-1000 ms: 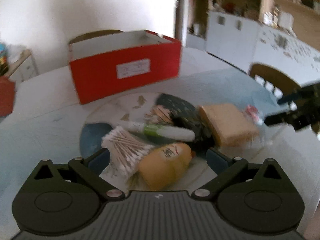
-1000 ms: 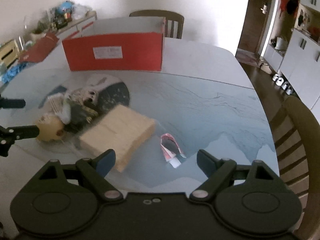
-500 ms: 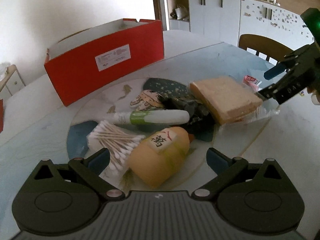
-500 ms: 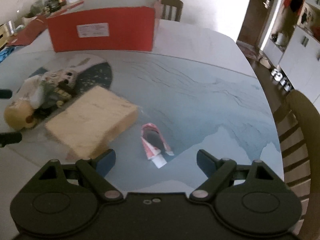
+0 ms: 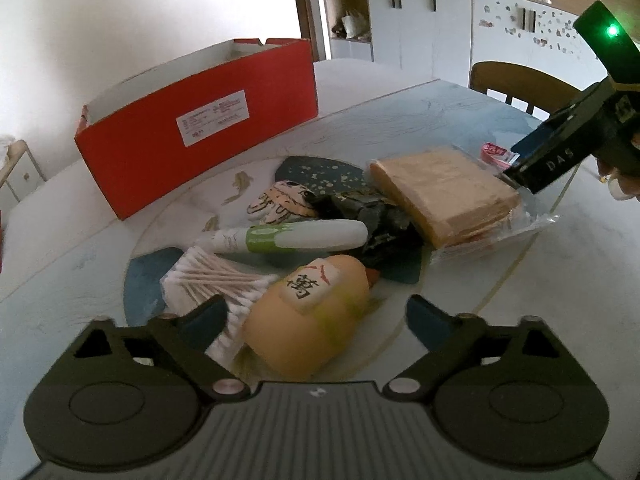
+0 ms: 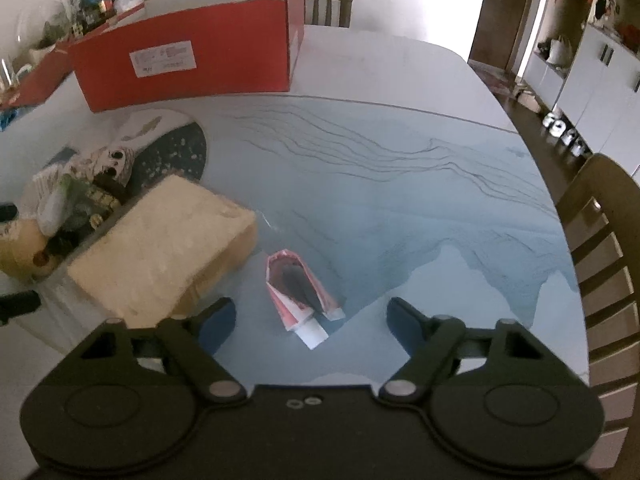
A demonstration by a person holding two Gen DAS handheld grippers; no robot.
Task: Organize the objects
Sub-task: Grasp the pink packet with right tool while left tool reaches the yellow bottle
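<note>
Left gripper (image 5: 314,312): jaws wide but closing, straddling the yellow plush toy (image 5: 308,316) without pad contact visible; long axis of the toy running from near the jaws up and to the right, roughly along the pointing line. Just left of the toy, touching it, a bundle of cotton swabs (image 5: 208,280), partly under the left fingertip, liable to be caught in the same closure. Beyond the toy: white-and-green tube (image 5: 288,236) lying crosswise, dark crumpled wrapper (image 5: 380,220), wrapped biscuit block (image 5: 444,196) at the right. Red box (image 5: 200,128) open-topped and well behind the pile, judged the destination. Right gripper (image 6: 310,316): jaws likewise wide and closing, with the small red-and-white packet (image 6: 300,292) lying flat on the table (image 6: 400,184) between the tips, no contact seen; long axis of the packet nearly in line with the fingers, white end nearest. Biscuit block just left of the left fingertip, close enough to foul the closure. Clear table to the right; chair (image 6: 600,260) at the edge.
</note>
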